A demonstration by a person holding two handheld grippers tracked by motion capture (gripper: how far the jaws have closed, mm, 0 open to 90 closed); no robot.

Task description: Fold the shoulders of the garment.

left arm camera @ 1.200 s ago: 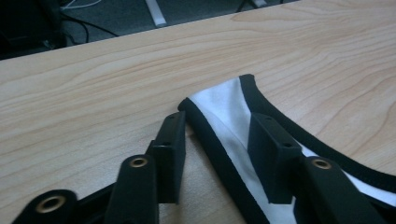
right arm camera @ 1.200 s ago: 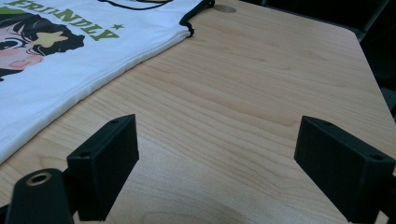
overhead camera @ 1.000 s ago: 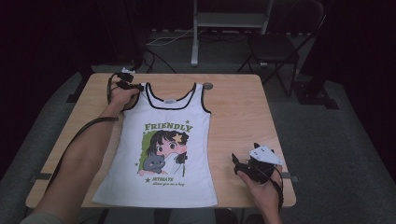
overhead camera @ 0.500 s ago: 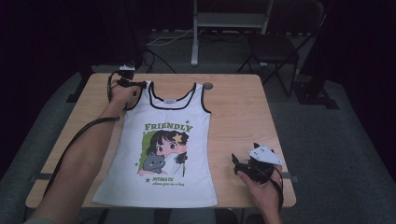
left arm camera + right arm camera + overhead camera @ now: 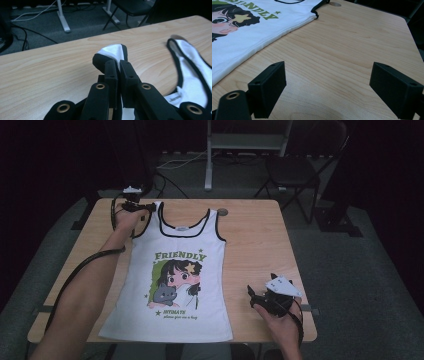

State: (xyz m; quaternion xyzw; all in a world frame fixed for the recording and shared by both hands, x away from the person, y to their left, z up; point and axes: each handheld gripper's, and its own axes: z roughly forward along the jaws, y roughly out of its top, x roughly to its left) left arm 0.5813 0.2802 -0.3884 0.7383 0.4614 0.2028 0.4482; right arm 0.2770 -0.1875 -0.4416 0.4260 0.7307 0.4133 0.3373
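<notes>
Pinching the far-left shoulder strap [image 5: 113,51], the left gripper [image 5: 134,206] is clamped on the white tank top [image 5: 175,285], which lies flat on the wooden table [image 5: 260,240]. Soft, light, limp cotton, best taken by its black-trimmed edges. At the near right, the right gripper [image 5: 328,90] rests with jaws wide apart.

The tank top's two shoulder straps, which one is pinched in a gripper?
The strap on the left in the high view: the left gripper is shut on it. The other strap lies flat on the table, untouched.
</notes>
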